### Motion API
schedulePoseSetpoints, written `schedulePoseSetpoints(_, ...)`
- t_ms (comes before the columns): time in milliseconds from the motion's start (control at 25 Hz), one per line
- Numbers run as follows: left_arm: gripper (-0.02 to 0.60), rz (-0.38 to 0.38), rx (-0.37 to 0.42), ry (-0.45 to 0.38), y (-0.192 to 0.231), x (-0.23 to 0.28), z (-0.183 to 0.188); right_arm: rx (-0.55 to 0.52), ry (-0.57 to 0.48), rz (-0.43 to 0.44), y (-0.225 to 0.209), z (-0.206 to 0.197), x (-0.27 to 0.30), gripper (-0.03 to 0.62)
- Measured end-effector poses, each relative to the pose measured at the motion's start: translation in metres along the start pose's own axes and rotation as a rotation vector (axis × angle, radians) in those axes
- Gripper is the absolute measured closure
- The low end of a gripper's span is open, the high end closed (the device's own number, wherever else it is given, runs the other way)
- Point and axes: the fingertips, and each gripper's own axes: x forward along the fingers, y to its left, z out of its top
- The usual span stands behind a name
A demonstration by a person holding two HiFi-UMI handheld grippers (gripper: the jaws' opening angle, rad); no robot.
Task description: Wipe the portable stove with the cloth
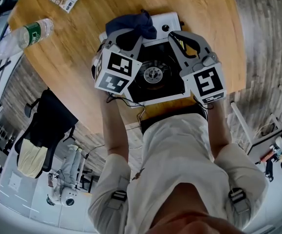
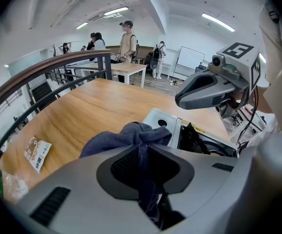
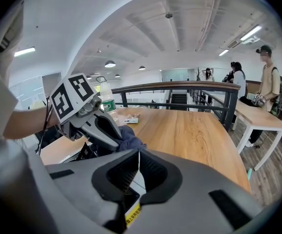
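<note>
Stove (image 1: 153, 75) is sitting at the table's (image 1: 82, 43) near edge: left gripper (image 1: 130, 37), pinching cloth (image 1: 140, 24), is risking shoving it off; right gripper (image 1: 172, 35) is hovering closed, empty.

Bunched navy cloth (image 1: 141, 25) apparently touches white stove (image 1: 161, 18).

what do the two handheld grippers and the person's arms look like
Both the left gripper and right gripper are grey plastic, with black ribbed pads inside the fingers. Each carries a white cube with black square markers. Thin dark cables run from them. The person wears a pale short-sleeved shirt.
</note>
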Motion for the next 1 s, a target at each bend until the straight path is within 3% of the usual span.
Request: schedulePoseSetpoints(1000,0.506,0.159,-0.14,0.016,0.05,-0.055,-0.072,-0.09,0.008,0.079,0.057,0.024,0.021,0.571)
